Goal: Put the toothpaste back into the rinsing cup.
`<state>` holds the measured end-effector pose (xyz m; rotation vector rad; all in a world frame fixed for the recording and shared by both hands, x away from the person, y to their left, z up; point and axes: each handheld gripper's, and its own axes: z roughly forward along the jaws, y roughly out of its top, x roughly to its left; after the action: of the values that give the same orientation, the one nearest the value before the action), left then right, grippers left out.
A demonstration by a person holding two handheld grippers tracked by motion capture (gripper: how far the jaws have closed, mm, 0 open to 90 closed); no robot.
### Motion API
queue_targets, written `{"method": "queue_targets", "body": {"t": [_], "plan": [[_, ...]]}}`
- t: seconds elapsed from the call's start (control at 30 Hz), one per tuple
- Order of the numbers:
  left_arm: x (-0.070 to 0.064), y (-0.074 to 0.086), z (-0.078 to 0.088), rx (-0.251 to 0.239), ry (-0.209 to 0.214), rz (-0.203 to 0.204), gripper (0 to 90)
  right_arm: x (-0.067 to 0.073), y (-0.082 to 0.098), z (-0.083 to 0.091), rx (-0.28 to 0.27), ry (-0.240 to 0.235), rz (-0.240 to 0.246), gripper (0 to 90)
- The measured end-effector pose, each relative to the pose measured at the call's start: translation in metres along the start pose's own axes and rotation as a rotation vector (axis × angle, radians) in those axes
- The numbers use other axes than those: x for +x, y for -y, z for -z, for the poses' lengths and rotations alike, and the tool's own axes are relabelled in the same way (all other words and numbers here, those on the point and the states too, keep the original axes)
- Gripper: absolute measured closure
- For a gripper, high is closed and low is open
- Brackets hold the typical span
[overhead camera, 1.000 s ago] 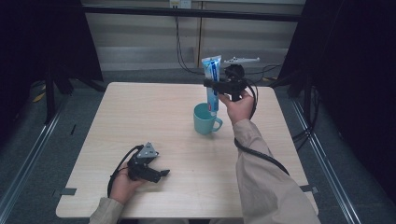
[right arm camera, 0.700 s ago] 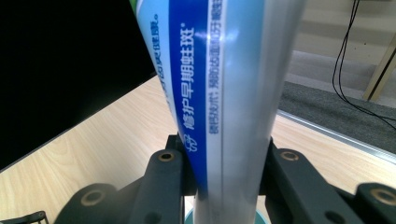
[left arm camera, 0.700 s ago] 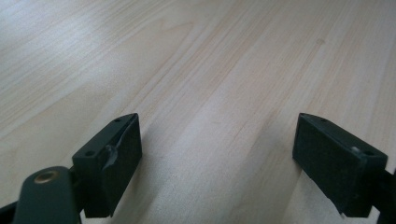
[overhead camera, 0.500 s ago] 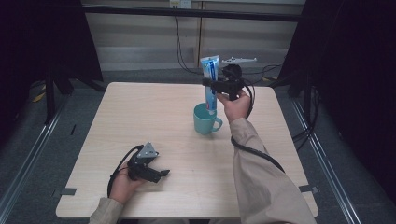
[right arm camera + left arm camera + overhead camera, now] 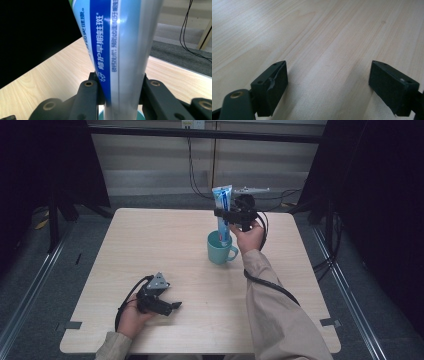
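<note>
From the high view, the toothpaste tube stands nearly upright, its long axis vertical, flat crimped end up and lower end down inside the teal mug. The right gripper pinches the tube at mid-length, above the mug's rim. The mug sits on the far half of the table, a little right of centre, handle toward the near right, with bare wood all around it and the far edge well apart. The left gripper rests near the front-left edge, well apart from the mug.

In the left gripper view, the left gripper has its jaws spread wide over bare wood, nothing between them.

In the right gripper view, the jaws press on both sides of the tube, which rises straight up; the mug's rim shows just below.
</note>
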<state>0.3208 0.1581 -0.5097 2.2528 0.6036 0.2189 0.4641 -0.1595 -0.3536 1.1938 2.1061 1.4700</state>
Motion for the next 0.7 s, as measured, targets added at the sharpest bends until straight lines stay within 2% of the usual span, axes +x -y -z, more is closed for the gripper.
{"method": "queue_targets", "body": {"t": [0.7], "plan": [[0.000, 0.000, 0.000, -0.001, -0.001, -0.001, 15.5, -0.004, 0.020, -0.015, 0.034, 0.024, -0.004, 72.9]]}}
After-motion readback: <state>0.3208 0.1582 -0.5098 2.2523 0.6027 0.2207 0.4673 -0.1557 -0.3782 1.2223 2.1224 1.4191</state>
